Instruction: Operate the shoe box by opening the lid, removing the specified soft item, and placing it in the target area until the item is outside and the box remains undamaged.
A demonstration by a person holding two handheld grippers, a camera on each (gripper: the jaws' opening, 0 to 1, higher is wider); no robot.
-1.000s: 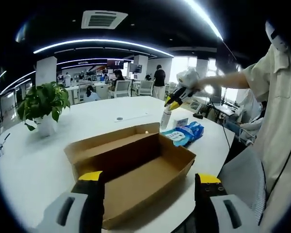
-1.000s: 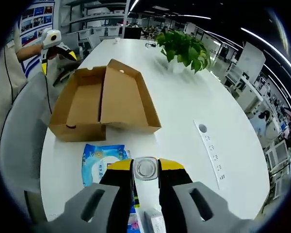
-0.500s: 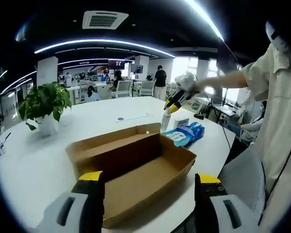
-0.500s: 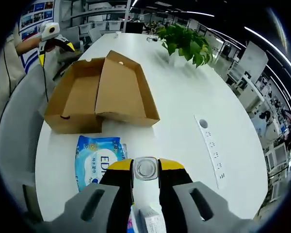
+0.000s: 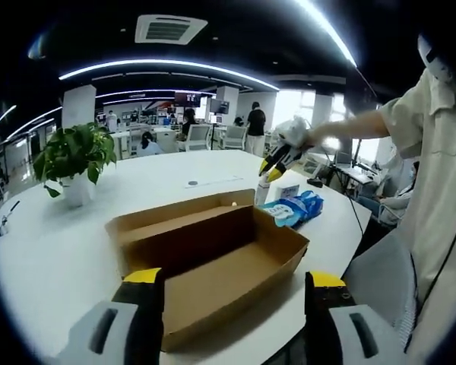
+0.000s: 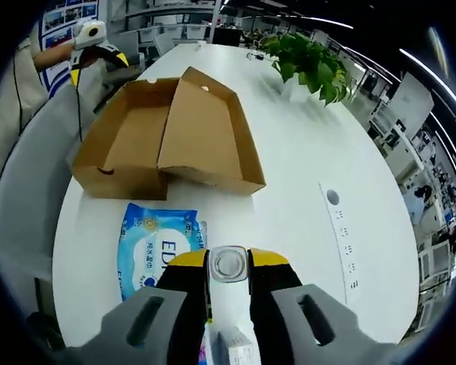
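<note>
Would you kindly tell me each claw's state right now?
Left claw: open, holding nothing.
Right claw: shut on a white bottle.

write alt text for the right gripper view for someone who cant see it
The right gripper is shut on a clear bottle above a white table. Beyond it lie a blue wipes pack and an open, empty cardboard shoe box, with a potted plant farther back.

A leafy green potted plant stands on the white oval worktop. A flush power strip is set into the worktop, and what seem to be office chairs stand beyond it.
</note>
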